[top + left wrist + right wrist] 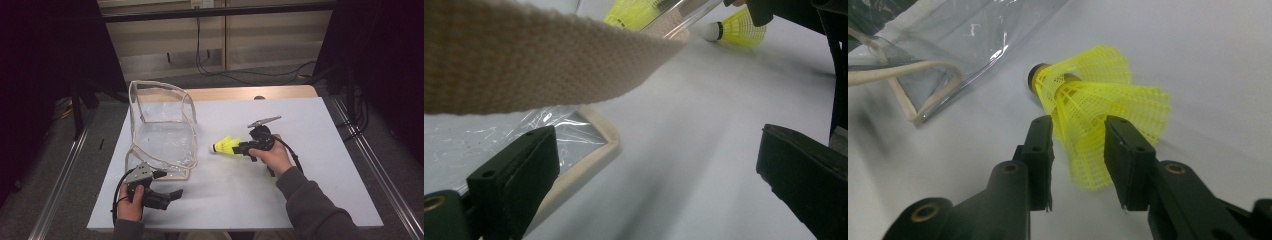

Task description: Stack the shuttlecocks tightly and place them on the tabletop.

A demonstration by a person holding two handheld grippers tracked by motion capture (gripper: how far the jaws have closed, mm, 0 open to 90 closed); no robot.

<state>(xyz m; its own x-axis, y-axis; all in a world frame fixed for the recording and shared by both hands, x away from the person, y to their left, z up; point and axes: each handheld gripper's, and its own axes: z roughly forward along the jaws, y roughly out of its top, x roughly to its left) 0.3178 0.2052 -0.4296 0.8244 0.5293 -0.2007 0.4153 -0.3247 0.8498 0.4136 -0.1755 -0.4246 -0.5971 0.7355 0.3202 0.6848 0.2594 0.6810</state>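
**Shuttlecock handling: skirt grip**

Very light, springy; mesh skirt crushes easily. Best held lightly at mid-skirt or by the firmer cork. Yellow plastic shuttlecock (1098, 107), dark-banded white cork, lying on white counter (310, 190) beside clear pouch (162, 135). Right claw (1079, 150) straddling skirt, pads loose. Left claw (654, 165) spread, empty, at pouch corner.

High view: looks forward and down over the whole white surface (310, 150).
Left gripper view: low, skimming the surface, close.
Right gripper view: very close, angled down.
Shared: yellow plastic mesh shuttlecock (226, 146) and clear plastic cream-trimmed bag (162, 132), in all three.
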